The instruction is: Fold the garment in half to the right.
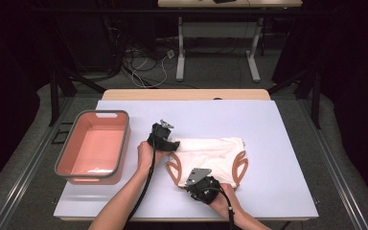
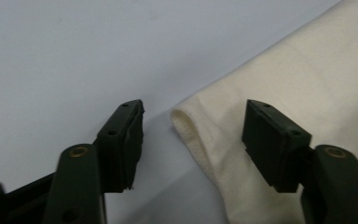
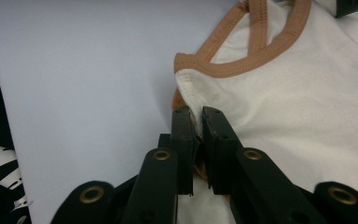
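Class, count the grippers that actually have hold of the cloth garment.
1. The right gripper pinches the garment at its near, brown-trimmed edge. The left gripper straddles the garment's far-left corner, its fingers not yet touching it.

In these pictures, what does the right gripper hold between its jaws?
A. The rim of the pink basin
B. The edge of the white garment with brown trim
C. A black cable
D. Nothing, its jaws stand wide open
B: in the right gripper view, the right gripper has its jaws pressed together on the edge of the white garment, just below its brown trim.

Cream garment w/ brown trim, folded flat mid-table.
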`<state>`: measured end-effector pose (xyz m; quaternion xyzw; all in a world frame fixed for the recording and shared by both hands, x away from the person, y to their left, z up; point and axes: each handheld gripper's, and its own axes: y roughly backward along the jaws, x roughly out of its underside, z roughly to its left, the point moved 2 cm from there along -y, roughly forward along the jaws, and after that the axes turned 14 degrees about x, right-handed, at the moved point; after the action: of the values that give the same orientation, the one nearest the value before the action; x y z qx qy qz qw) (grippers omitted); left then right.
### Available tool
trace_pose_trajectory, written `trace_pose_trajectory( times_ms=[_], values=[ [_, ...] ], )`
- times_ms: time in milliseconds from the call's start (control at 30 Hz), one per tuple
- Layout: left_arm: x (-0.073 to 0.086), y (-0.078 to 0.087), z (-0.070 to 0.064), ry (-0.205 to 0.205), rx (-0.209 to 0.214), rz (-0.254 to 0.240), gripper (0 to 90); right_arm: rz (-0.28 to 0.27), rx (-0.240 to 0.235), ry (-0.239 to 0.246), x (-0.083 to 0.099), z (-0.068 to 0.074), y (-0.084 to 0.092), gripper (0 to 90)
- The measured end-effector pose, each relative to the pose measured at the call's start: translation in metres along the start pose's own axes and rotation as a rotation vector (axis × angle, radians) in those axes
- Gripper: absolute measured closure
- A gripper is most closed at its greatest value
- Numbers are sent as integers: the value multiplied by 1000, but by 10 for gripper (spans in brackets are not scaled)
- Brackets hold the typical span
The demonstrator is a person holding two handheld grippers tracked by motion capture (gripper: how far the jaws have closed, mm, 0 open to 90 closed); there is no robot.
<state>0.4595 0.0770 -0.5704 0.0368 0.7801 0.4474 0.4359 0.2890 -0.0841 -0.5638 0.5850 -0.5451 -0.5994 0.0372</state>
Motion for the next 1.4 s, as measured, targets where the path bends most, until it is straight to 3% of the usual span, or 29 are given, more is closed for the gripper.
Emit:
trace_pose_trajectory(
  times_ms=[133,233,567,700,800,967,1067,1400],
  values=[
    [0,-1,3,14,2,-11,334,1,2,3,0,1,-1,840],
    [-1,-1,2,3,5,-6,351,3,5,3,0,1,0,840],
    [-1,-2,-3,-22,41,-17,572,7,5,16,1,4,-2,838],
    [-1,-3,-5,-12,62,-30,750,4,7,26,1,4,-2,839],
    [-1,-4,-7,-4,82,-34,828,8,7,18,1,5,-1,841],
    [-3,-3,-7,10,85,-27,862,4,8,21,1,5,1,843],
    [-5,-2,-4,38,104,-19,866,-4,1,13,1,3,4,844],
    [-11,3,-5,32,93,-28,868,-26,-2,-45,2,-10,19,846]
  ],
)
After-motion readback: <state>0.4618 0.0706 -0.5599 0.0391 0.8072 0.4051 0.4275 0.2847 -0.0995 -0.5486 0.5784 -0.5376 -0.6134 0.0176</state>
